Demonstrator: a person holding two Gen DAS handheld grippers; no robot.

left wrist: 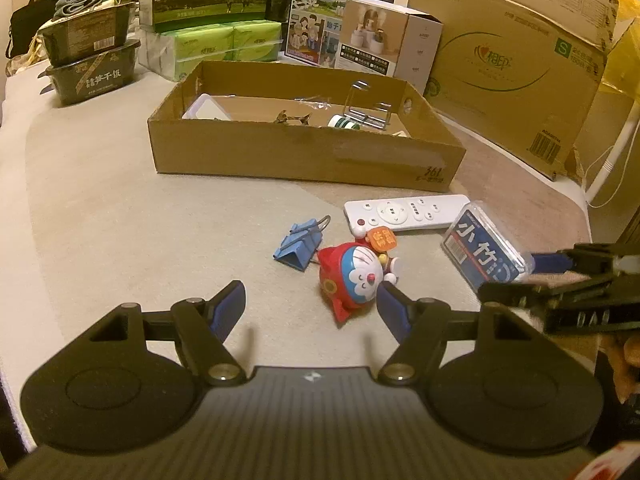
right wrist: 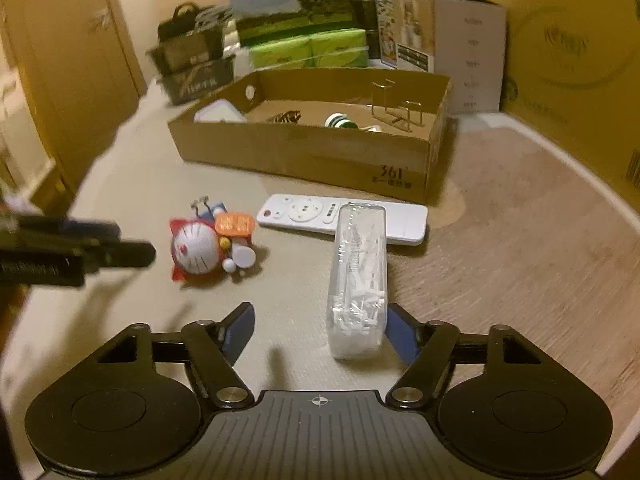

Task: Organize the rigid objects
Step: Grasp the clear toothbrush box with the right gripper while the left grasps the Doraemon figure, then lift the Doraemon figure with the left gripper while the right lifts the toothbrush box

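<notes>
Left-wrist view: left gripper (left wrist: 310,308) hovers with jaws released, the Doraemon toy (left wrist: 356,276) just ahead toward its right finger, the cardboard box (left wrist: 304,152) beyond. Right-wrist view: right gripper (right wrist: 320,330), jaws open and unclenched, has the clear toothpick box (right wrist: 358,276) lying lengthwise beside its right finger, nearer this hand.

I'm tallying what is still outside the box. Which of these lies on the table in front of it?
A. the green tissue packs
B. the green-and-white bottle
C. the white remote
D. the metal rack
C: the remote lies on the table just in front of the cardboard box, while the rack and the bottle are inside it and the tissue packs sit behind it.
</notes>
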